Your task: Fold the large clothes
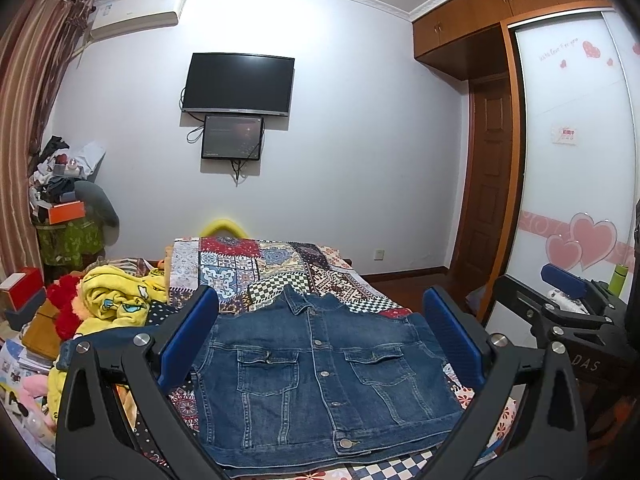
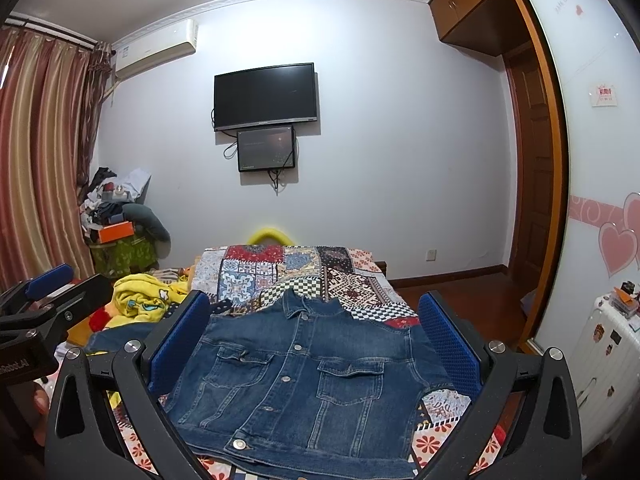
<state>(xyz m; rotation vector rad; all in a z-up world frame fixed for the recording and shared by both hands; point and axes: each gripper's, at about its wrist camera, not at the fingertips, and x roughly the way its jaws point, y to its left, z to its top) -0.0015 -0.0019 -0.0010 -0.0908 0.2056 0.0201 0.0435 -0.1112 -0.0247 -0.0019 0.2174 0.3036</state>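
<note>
A blue denim jacket lies front up, buttoned, on the patchwork bedspread, collar toward the far wall; its sleeves look folded under. It also shows in the right wrist view. My left gripper is open and empty, held above the jacket's near part. My right gripper is open and empty, likewise above the jacket. The right gripper shows at the right edge of the left wrist view; the left gripper shows at the left edge of the right wrist view.
A yellow garment pile and red plush lie left of the jacket. Boxes and clutter stand at the far left by the curtains. A wardrobe and a white suitcase are on the right. A TV hangs on the far wall.
</note>
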